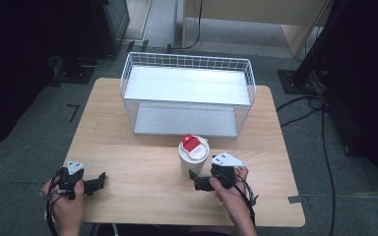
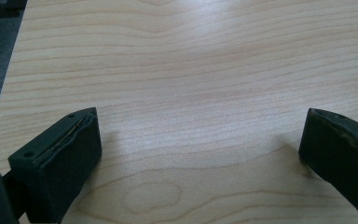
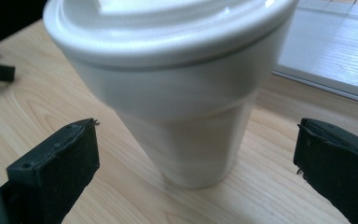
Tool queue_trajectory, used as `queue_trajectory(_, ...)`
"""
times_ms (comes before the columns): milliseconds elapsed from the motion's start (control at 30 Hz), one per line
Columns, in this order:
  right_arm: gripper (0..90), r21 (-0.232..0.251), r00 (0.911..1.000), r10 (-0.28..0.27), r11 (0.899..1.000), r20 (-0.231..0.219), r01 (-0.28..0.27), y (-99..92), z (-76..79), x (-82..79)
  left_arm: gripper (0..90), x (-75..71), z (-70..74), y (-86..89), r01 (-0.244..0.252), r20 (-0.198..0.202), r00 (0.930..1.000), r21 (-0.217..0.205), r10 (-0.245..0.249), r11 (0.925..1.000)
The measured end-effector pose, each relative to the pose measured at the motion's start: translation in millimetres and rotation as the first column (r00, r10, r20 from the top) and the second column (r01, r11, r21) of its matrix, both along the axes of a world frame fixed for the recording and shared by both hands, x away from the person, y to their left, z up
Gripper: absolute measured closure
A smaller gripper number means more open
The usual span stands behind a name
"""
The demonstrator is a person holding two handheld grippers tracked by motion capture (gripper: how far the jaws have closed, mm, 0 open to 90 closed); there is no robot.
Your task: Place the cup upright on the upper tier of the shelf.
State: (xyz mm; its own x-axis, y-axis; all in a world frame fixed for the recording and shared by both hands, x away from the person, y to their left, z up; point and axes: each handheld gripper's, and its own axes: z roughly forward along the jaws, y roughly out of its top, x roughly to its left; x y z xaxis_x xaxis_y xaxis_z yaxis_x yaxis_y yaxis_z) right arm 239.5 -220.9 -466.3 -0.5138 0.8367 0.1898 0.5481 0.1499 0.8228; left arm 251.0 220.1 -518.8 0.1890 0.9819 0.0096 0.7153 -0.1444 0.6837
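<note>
A white cup (image 1: 193, 158) with a white lid and a red tab on top stands upright on the wooden table (image 1: 142, 162), in front of the wire rack. My right gripper (image 1: 195, 177) is open just in front of it, jaws spread wide on either side of the cup's base without touching it. In the right gripper view the cup (image 3: 182, 93) rises large between the jaws of that gripper (image 3: 196, 154). My left gripper (image 1: 102, 178) rests near the table's front left, open, with bare wood between its jaws (image 2: 200, 140).
A white wire rack (image 1: 187, 93) with two shelves stands at the back of the table. Cables trail on the grey floor to the right, and dark equipment stands around the table. The left edge of the table (image 2: 9, 79) is close to my left gripper.
</note>
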Motion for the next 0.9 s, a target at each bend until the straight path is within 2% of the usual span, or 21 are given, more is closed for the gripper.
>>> queue_trajectory(33,0.0,0.019,1.0000,-0.009,1.000,-0.001,0.009,1.4,0.9,1.2,0.0,0.0,0.0,-0.1,-0.001,0.000,1.0000,0.000,0.001,1.0000)
queue_trajectory(200,0.0,0.043,0.9994,-0.035,0.998,0.002,0.035,3.9,0.9,3.9,0.0,0.0,0.0,0.0,0.000,0.000,1.0000,0.000,0.000,1.0000)
queue_trajectory(233,0.0,0.064,0.9993,-0.037,0.997,0.001,0.037,5.4,0.3,5.0,0.0,0.0,0.0,0.0,0.000,0.000,1.0000,0.000,0.000,1.0000)
queue_trajectory(400,0.0,0.086,0.9990,-0.044,0.995,0.005,0.043,13.5,-1.4,8.2,0.0,0.0,0.0,0.0,0.000,0.000,1.0000,0.000,0.000,1.0000)
queue_trajectory(567,1.4,0.086,0.9983,-0.059,0.995,-0.003,0.059,21.6,-5.4,13.0,0.0,-0.1,0.0,0.0,0.000,0.000,1.0000,0.000,0.000,1.0000)
queue_trajectory(667,4.5,0.060,0.9950,-0.098,0.993,0.019,0.097,28.2,-8.7,15.5,0.0,0.0,0.0,0.0,0.000,0.000,1.0000,0.000,0.000,1.0000)
queue_trajectory(900,4.8,0.047,0.9912,-0.123,0.992,0.049,0.121,33.0,-12.7,17.1,0.0,0.0,0.0,0.0,0.000,0.000,1.0000,0.000,0.000,1.0000)
